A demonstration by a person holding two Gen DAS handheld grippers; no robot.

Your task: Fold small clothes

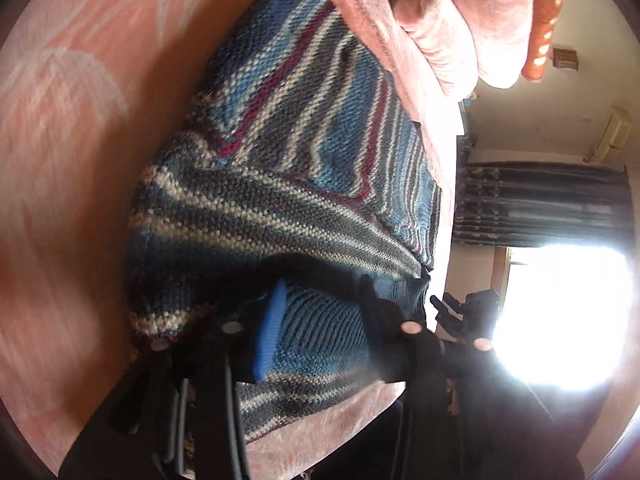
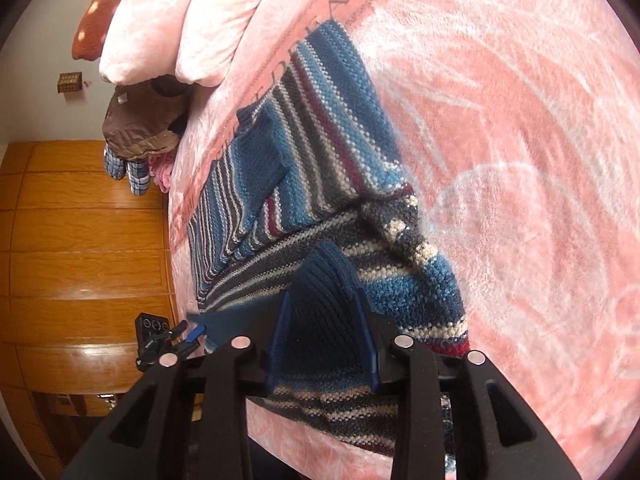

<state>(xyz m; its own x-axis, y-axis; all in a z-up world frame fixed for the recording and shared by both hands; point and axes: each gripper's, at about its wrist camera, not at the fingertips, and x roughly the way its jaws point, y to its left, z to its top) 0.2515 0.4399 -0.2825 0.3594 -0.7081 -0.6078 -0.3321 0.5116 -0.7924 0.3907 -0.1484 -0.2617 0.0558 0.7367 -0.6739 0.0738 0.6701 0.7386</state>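
Knit sweater [image 2: 320, 168] (striped, ribbed cuffs) pinched by both grippers, plush blanket [image 2: 520, 140] beneath.

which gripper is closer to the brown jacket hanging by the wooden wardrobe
Likely the right. The brown jacket shows only in the right wrist view, up and left of the right gripper, which grips the sweater. The left gripper, also on the sweater, faces the window.

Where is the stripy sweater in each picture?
Left wrist view: the stripy sweater fills the middle, running down into the left gripper.
Right wrist view: the sweater lies in the middle, slightly left, reaching the right gripper.
Shared landmark: the pink blanket beneath it.
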